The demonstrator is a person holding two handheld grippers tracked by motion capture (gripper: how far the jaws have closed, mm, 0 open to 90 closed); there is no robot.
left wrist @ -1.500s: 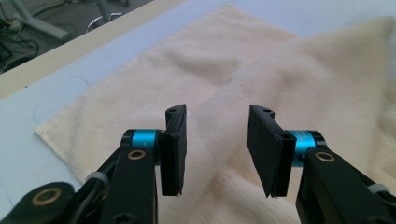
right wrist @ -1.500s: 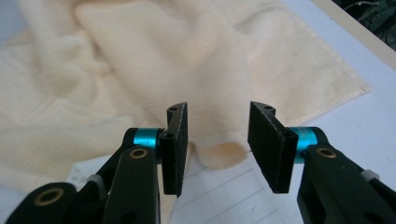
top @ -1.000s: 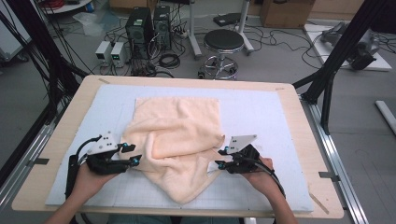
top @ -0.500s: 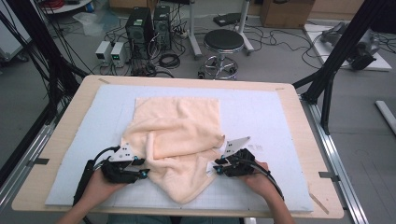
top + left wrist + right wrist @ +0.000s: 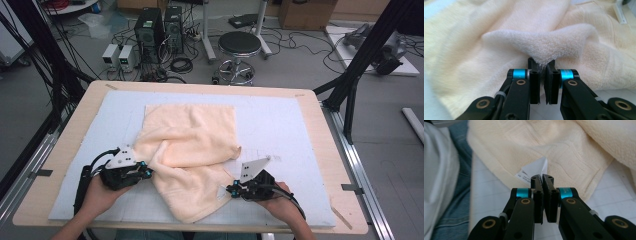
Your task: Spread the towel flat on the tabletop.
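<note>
A cream towel (image 5: 190, 140) lies rumpled on the pale mat (image 5: 285, 125), with its left side folded over. My left gripper (image 5: 148, 172) is at the towel's left edge. In the left gripper view its jaws (image 5: 541, 65) have just been closing and now pinch a raised fold of the towel (image 5: 544, 47). My right gripper (image 5: 229, 191) is at the towel's near right corner. In the right gripper view its jaws (image 5: 541, 178) have also just been closing and are shut on the towel's white label (image 5: 531, 171), which sticks up between the tips.
The mat lies on a wooden table (image 5: 325, 150). Black frame posts (image 5: 360, 60) stand at both sides. A stool (image 5: 239, 45) and computer cases (image 5: 150, 25) stand on the floor beyond. The person's lap (image 5: 454, 195) is just past the near edge.
Both grippers have closed in on the towel and shut: the left slid right onto the folded left edge, the right came nearer and left onto the label corner.
</note>
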